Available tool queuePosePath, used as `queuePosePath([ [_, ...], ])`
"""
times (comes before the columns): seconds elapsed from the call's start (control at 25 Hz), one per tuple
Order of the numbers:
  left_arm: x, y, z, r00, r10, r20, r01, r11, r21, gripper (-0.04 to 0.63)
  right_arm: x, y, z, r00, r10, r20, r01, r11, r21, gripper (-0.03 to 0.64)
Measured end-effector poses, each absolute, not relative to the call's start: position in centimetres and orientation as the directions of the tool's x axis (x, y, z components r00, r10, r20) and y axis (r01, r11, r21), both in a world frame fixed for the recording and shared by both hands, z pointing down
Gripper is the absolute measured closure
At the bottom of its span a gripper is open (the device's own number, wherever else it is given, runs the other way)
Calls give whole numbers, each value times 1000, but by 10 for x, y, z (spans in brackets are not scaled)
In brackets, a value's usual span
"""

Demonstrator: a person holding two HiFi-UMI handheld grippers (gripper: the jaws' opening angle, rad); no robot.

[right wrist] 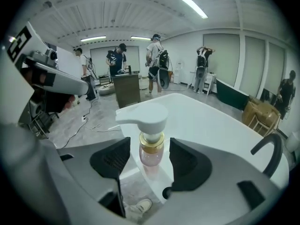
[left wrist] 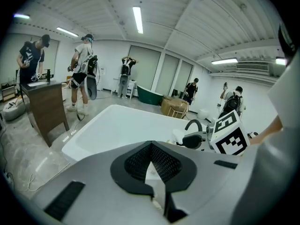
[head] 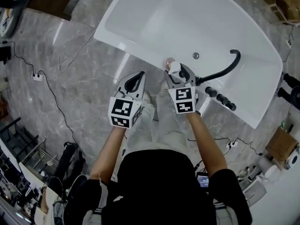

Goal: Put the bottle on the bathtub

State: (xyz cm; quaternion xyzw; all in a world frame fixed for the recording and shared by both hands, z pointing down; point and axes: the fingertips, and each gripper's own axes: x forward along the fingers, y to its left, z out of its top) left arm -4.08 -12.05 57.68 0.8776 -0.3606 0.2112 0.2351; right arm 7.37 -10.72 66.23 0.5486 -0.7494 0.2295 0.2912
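Note:
A small pink pump bottle [right wrist: 151, 144] with a gold collar and white pump head stands on the near rim of the white bathtub [right wrist: 211, 121]. My right gripper [right wrist: 149, 161] is open around it, with a gap between each pad and the bottle. In the head view the bottle [head: 173, 67] shows just past the right gripper [head: 179, 74], at the tub's [head: 187, 18] edge. My left gripper [head: 135, 81] hovers over the floor to the left of it, shut and holding nothing. From the left gripper view [left wrist: 151, 146] the tub [left wrist: 117, 125] lies ahead.
A black curved faucet [head: 229, 64] and black knobs [head: 220, 97] sit on the tub rim to the right. Cables [head: 47, 88] run over the marble floor at left. A wooden cabinet [right wrist: 126, 90] and several people stand in the background. My own legs are below the grippers.

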Motion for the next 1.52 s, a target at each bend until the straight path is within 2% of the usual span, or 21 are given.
queuePosePath([
  [0.24,-43,-121,542,648,-558,518,-738,-628,246,583,86,-92,624,-216,-705,675,-964,263,-34,368],
  [0.32,-45,-123,530,646,-568,510,-741,-627,240,583,91,-87,613,-210,-706,677,-965,262,-26,411],
  [0.56,-53,-127,495,648,-590,482,-741,-634,220,583,103,-88,575,-188,-726,661,-972,235,-18,481],
  [0.8,-48,-136,452,658,-618,430,-735,-652,187,583,111,-110,508,-173,-804,569,-974,225,21,566],
  [1.04,-53,-142,404,654,-652,384,-742,-653,153,583,110,-124,445,-216,-846,487,-969,245,-4,592],
  [1.52,-53,-146,301,660,-714,233,-745,-663,80,583,85,-143,320,-325,-909,262,-943,332,-20,593],
])
